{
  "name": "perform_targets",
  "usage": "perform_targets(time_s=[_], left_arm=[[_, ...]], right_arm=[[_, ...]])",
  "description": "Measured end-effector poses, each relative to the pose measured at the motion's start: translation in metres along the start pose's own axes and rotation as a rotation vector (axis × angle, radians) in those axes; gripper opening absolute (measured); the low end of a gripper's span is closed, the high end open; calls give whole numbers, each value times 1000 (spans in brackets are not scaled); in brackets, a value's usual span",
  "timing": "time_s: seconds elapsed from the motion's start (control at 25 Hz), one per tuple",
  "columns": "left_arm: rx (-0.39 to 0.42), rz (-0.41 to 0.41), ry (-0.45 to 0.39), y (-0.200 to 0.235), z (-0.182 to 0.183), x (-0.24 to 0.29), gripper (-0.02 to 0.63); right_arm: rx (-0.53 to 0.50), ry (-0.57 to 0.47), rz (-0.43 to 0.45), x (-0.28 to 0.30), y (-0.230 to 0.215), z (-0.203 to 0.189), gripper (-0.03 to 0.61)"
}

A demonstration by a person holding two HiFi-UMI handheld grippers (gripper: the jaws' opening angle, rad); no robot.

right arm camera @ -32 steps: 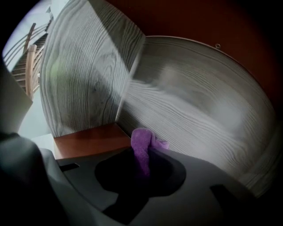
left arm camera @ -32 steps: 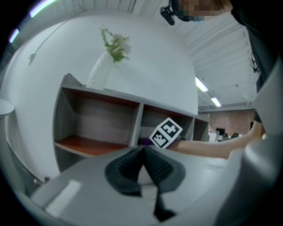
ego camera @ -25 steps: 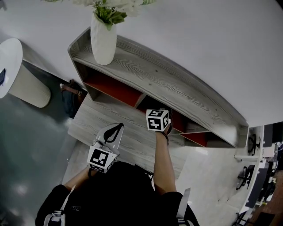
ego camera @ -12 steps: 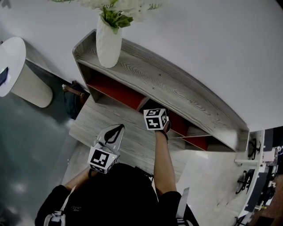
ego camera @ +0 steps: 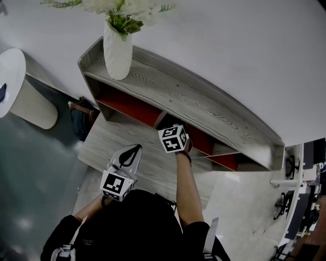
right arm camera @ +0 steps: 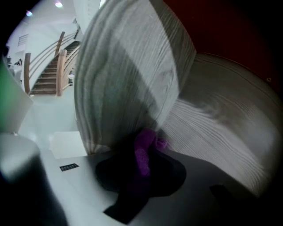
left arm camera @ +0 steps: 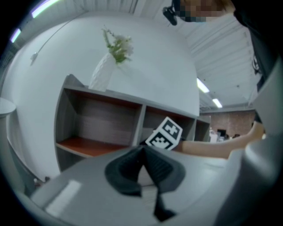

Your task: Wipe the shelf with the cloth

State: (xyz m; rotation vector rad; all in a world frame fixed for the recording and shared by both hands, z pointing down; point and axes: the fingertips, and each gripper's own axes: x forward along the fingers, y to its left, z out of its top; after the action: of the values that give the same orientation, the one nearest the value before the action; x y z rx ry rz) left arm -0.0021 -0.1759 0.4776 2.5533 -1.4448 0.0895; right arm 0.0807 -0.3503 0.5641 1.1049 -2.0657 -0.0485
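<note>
Reaching into the middle bay of the shelf, we had the right gripper clamped on the purple cloth. A fold of the cloth stood up between the jaws, and its tip touched the foot of the grey wood divider. The pale grained board of that bay ran off to the right of the cloth, with the red back wall above it. From the head view we saw only the marker cube at the mouth of the bay; the jaws were hidden inside. We held the left gripper back near the body, well apart from the shelf, its dark pads met at the tips with nothing between them. A white vase of flowers stood on the left end of the shelf top.
</note>
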Motion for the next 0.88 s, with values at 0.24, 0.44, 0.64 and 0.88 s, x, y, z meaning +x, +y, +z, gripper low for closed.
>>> perform_targets(time_s=[0.24,0.44,0.64,0.88], left_arm=[[-4,-22,-12,-3,3,3,5],[-2,-34,-44,-4,14,6,5],[-1,-54,-48,-6,15,6,5],[2,-81,-59,-11,19,5,5]], right_arm=[[7,-9,88,-12,18,0,74],[-10,-11,102,-24,35,-3,74],[-17,-7,122,-37,51,-8,74],[2,-17,139,-46,60,-10,74]])
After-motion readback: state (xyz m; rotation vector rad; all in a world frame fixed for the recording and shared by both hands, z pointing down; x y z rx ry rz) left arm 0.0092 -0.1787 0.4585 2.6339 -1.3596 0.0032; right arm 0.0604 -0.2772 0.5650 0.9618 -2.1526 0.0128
